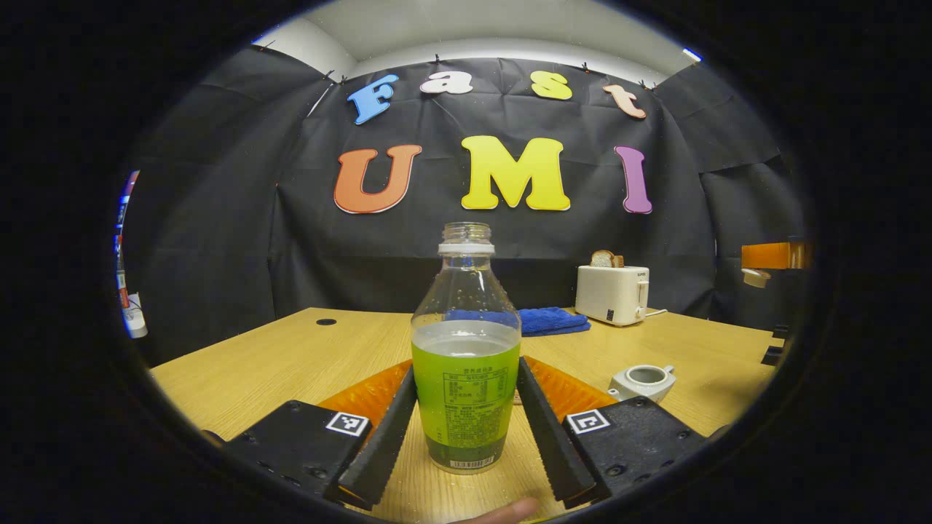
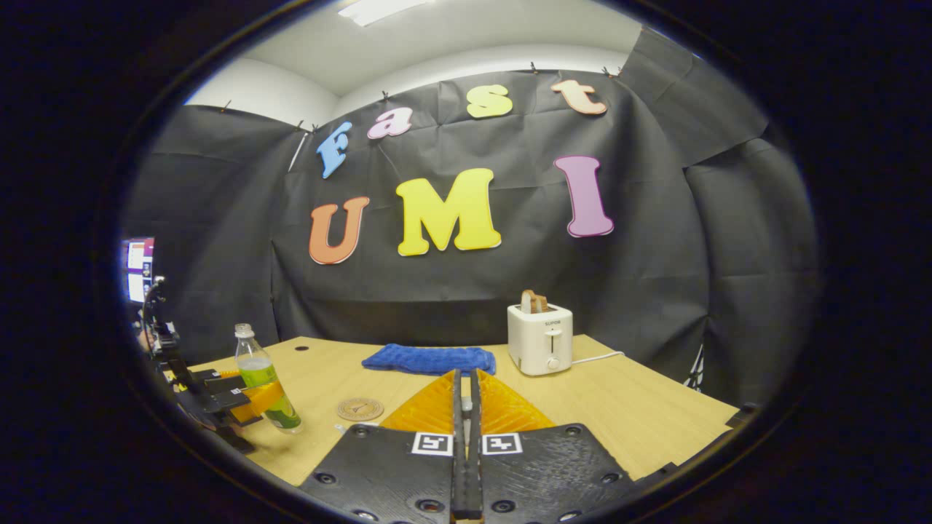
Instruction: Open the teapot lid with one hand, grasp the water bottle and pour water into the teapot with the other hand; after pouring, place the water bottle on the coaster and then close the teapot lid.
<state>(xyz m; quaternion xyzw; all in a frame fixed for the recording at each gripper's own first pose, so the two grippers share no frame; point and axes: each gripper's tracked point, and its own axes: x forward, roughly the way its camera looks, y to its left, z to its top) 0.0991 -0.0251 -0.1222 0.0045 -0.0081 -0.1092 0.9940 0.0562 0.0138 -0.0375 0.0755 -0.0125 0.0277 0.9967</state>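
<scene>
- Left gripper view: the left gripper (image 1: 466,418) stands on either side of the water bottle (image 1: 466,364), its fingers (image 1: 386,429) spread and lying along the bottle's sides. Whether they press on it I cannot tell.
- The bottle is upright on the wooden table (image 1: 277,364), uncapped and roughly half full of clear liquid behind a green label.
- The teapot (image 1: 642,381) sits on the table to the right of the bottle, its mouth open with no lid on it (so the lid-opening step looks done).
- Right gripper view: the right gripper (image 2: 466,437) has its fingers pressed together. They may be pinching the lid, but anything held between them is hidden, so I cannot say.
- Judged from this, the task is at the grasp of the bottle. Pouring, setting the bottle on the coaster and closing the lid are all left to do.
- The right gripper view alone gives the round coaster (image 2: 360,409), lying flat on the table near the bottle (image 2: 266,380) and apart from it, with the left gripper (image 2: 240,404) at the bottle's lower half.
- The left gripper view alone gives the open teapot and a fingertip at its bottom edge.
- Both views carry the white toaster (image 1: 611,293) with bread in its slot and the blue cloth (image 1: 546,320) at the back of the table, well apart from the work.
</scene>
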